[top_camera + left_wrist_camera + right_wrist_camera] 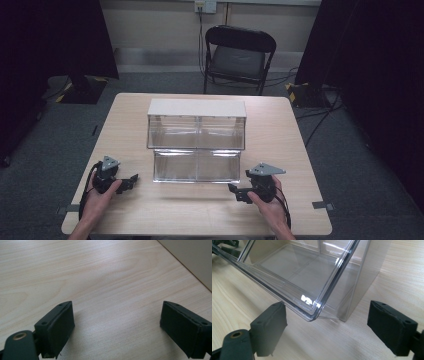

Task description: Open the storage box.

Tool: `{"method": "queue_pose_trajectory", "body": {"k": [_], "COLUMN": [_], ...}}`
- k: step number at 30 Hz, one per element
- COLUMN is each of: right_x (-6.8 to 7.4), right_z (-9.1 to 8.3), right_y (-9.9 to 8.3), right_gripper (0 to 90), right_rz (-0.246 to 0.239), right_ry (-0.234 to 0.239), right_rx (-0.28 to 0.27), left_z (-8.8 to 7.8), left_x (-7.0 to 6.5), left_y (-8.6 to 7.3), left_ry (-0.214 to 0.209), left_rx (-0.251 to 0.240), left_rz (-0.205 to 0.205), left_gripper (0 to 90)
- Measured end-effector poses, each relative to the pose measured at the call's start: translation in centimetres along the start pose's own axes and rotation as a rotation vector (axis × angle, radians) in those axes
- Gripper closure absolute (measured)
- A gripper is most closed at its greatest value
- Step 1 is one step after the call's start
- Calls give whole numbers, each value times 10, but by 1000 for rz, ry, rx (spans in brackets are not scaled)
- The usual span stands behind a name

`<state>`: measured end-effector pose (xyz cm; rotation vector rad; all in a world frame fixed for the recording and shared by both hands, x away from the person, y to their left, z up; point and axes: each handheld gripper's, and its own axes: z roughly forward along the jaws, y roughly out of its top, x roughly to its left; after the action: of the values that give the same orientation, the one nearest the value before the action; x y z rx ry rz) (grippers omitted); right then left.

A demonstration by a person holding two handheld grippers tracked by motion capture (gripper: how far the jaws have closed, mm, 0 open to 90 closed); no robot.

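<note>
High view: looking down on a pale wooden worktop (pixel 280 135) carrying a clear plastic two-tier drawer unit (pixel 196 140) with a white top, standing near the middle, its lower drawer (pixel 196 165) tilting out toward the near edge. Left gripper (pixel 131 179) resting low on the worktop just off the unit's near left corner, held in the left hand (pixel 97 197), jaws pointing toward the unit, parted state hard to judge from up here. Right gripper (pixel 234 190) lying just off the near right corner, held in the right hand (pixel 267 202), jaws pointing left toward the unit; grey three-cornered plates sitting on top of both. Folding chair (pixel 239 57) standing beyond the far edge on grey carpet, dark curtains hanging at both sides. Left gripper view: looking along the left gripper (pixel 117 322), jaws standing wide apart and holding nothing, bare wood grain of the worktop (pixel 100 277) lying between them, a pale wall of the unit (pixel 192 257) cutting across the upper right corner. Right gripper view: looking along the right gripper (pixel 327 325), jaws spread wide and gripping nothing, the near corner of the tilted clear drawer (pixel 312 312) hanging above the gap between them, nearer the left jaw, touching neither as far as can be seen; the unit's frosted side wall (pixel 367 277) rising behind it on the worktop (pixel 404 275).
</note>
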<state>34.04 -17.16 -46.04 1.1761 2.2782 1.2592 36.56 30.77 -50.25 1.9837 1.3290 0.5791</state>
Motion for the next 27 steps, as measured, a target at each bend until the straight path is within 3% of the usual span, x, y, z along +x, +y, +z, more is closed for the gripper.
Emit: {"method": "queue_pose_trajectory", "body": {"k": [5,8,27], "right_x": [-1,1,3], "right_z": [-2,-3,-9], "right_y": [1,1,2], "right_gripper": [143,143,146], "right_rz": [7,-4,-9], "right_ry": [25,9,32], "right_rx": [-8,-8,-42], "left_z": [0,0,0], "left_x": [0,0,0], "left_y": [0,0,0], "left_ry": [0,0,0], "left_rx": [0,0,0], "left_rz": [0,0,0], "left_gripper": [116,116,116]}}
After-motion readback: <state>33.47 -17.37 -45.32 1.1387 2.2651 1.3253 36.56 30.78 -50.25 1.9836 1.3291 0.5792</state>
